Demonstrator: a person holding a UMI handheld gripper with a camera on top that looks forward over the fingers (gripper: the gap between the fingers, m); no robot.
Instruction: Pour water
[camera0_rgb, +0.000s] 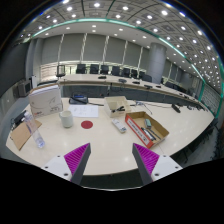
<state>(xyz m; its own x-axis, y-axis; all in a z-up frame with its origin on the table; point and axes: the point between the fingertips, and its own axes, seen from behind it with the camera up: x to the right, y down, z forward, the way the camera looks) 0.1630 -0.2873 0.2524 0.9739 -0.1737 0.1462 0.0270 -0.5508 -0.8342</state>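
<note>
While my claw (110, 165) hovers released above the white surface (105, 145), nothing sits between its pink pads (77, 155). Beyond them, a pale cup (66, 118) stands beside a red disc (87, 125). An open box (148, 128) lies well apart from it.

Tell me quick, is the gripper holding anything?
Gripper: open, holding nothing. The cup stands on the table, well beyond the fingers.

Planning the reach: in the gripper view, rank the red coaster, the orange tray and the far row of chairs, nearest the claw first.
The claw is open and holds nothing.
1. Orange tray, just ahead, right of centre.
2. Red coaster, ahead, slightly left; close to the tray's rank.
3. Chairs, far across the room.
</note>
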